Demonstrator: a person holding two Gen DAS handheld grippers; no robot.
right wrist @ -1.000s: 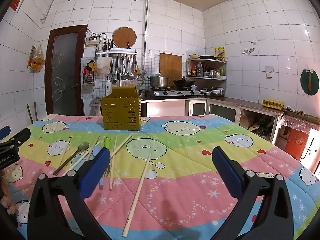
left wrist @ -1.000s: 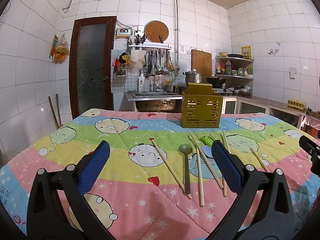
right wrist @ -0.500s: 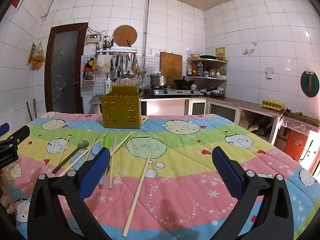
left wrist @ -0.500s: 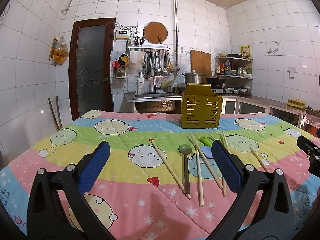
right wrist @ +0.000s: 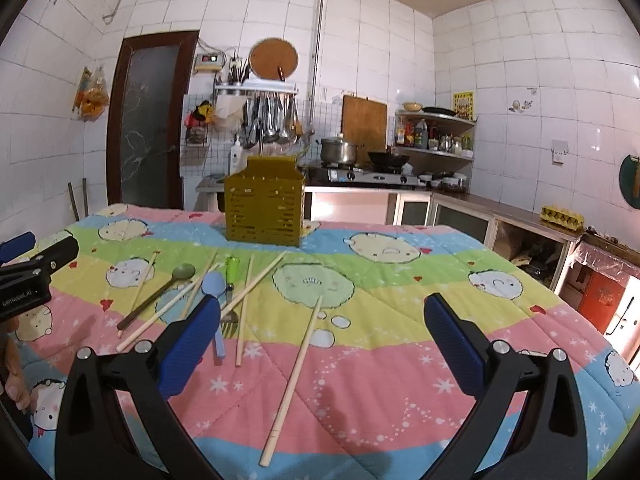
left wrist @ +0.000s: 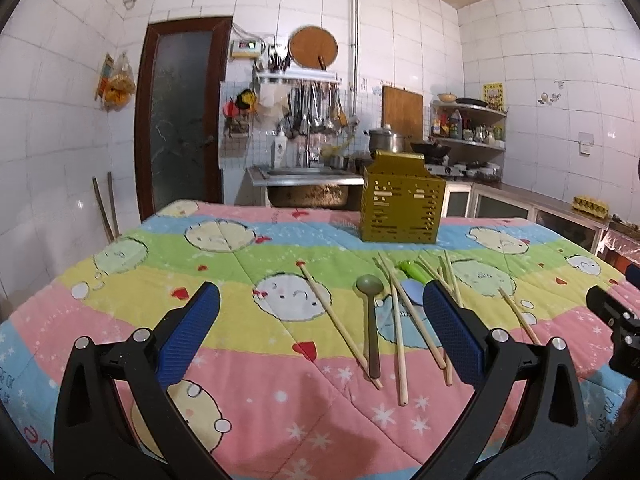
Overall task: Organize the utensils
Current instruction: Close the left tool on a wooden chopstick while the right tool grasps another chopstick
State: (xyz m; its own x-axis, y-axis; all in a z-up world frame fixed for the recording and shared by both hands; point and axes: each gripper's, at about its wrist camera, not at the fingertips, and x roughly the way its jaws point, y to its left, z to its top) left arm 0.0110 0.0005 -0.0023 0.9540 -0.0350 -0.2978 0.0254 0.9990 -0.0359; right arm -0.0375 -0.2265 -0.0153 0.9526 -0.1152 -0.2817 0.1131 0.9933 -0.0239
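A yellow slotted utensil holder (left wrist: 402,214) (right wrist: 264,213) stands upright at the far side of the table. In front of it lie several wooden chopsticks (left wrist: 338,320) (right wrist: 294,376), an olive spoon (left wrist: 371,312) (right wrist: 160,294), a blue spoon (right wrist: 214,300), a green-handled fork (right wrist: 232,276) and its green handle (left wrist: 412,270). My left gripper (left wrist: 320,340) is open and empty above the near table edge, left of the utensils. My right gripper (right wrist: 320,344) is open and empty, to the right of the pile, over one lone chopstick.
The table is covered by a striped cartoon quilt (left wrist: 200,264) (right wrist: 400,320). Behind it are a sink (left wrist: 308,184), a stove with pots (right wrist: 360,168) and counters along the right wall (right wrist: 520,216). The other gripper shows at each view's edge (left wrist: 616,320) (right wrist: 32,272).
Both grippers have drifted slightly; the views shifted a little. Nothing was grasped and the utensils have not moved.
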